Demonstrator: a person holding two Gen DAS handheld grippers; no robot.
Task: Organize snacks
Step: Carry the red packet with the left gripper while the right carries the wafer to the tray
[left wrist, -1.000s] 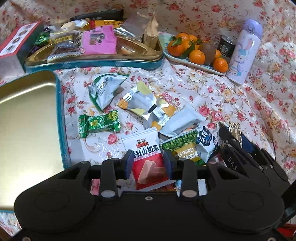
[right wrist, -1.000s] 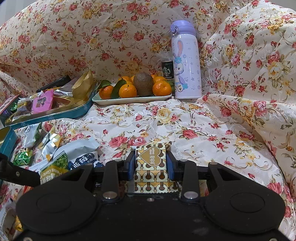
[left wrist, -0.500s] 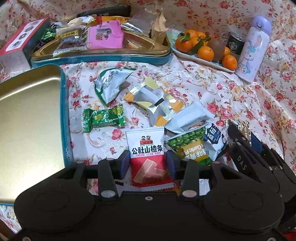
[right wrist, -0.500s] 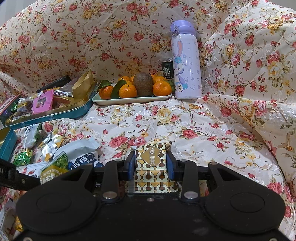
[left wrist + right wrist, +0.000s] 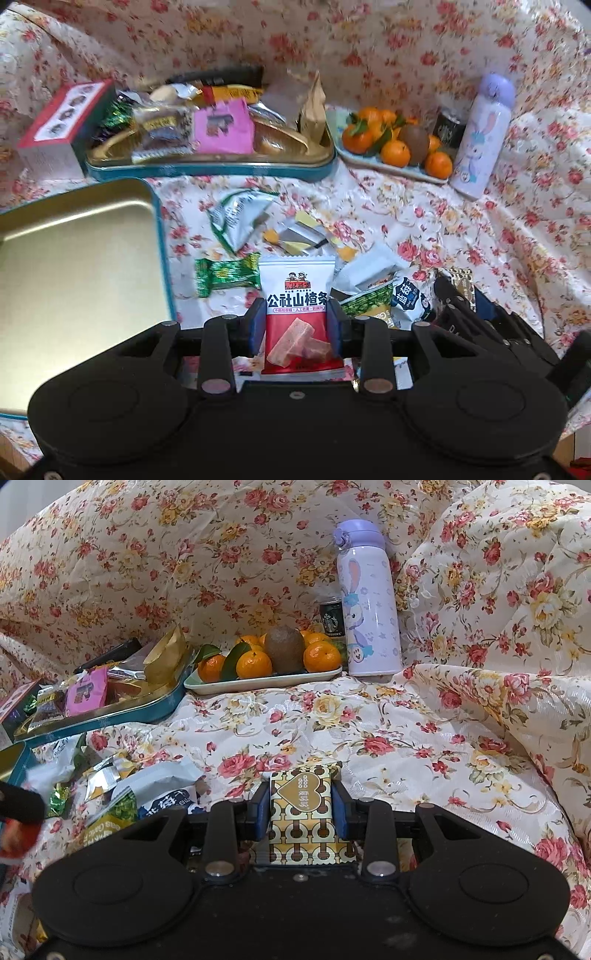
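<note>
Lifted off floral cloth (image 5: 424, 206): glossy red-white packet (image 5: 297, 314), left gripper (image 5: 295, 325) jaws closing.

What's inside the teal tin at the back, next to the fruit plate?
The teal tin holds a heap of snacks: a pink packet, a tan paper pouch, a green foil candy and other wrapped packets. Part of its gold floor shows; whatever lies beneath the heap is covered.

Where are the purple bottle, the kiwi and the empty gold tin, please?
purple bottle (image 5: 373, 605): right wrist view, middle of its body.
kiwi (image 5: 284, 650): right wrist view, its front.
empty gold tin (image 5: 74, 266): left wrist view, bare floor.
</note>
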